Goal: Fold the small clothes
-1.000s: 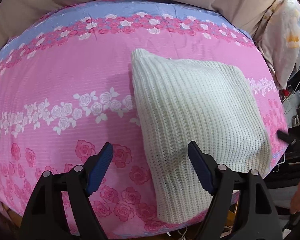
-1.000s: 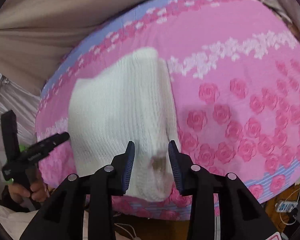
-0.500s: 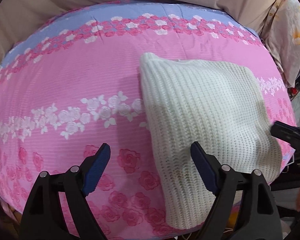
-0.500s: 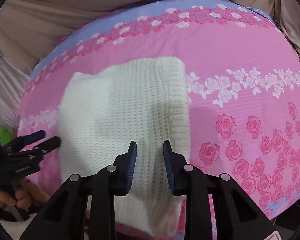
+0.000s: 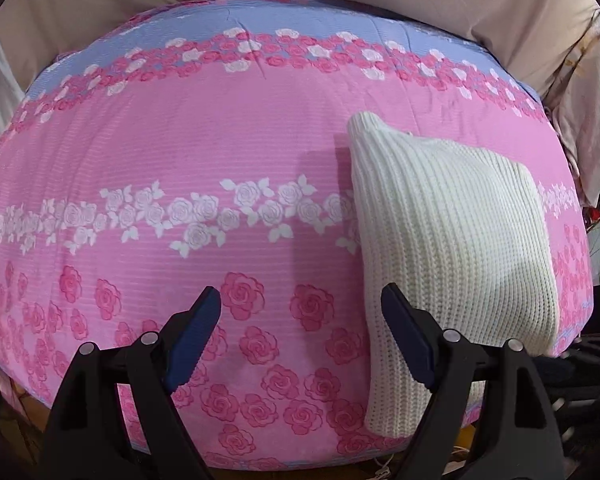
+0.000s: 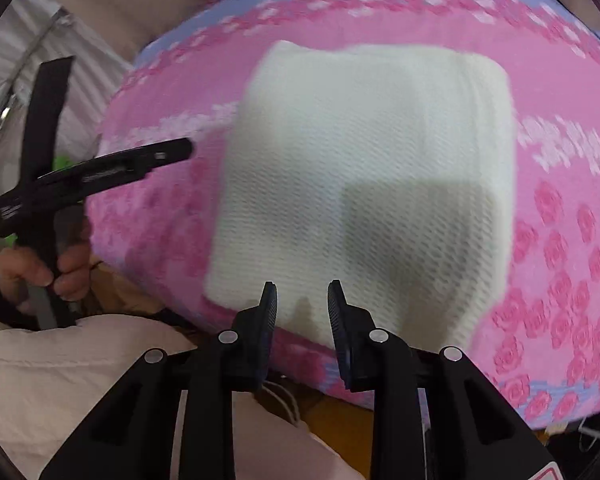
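Folded white knit sweater [image 5: 452,248] is seen at the bed's [image 5: 220,152] near edge; both claws, left claw [image 5: 300,336] and right claw [image 6: 302,320], are held open and empty. A slide off the edge is risked if nudged.

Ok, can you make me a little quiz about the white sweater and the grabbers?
1. True or false: the left gripper holds the sweater.
2. What is the sweater lying on: A) floor B) flowery bedspread C) chair?
3. Fill in: the right gripper has its jaws ____, with nothing between them.

Key: 1 false; 2 B; 3 open.
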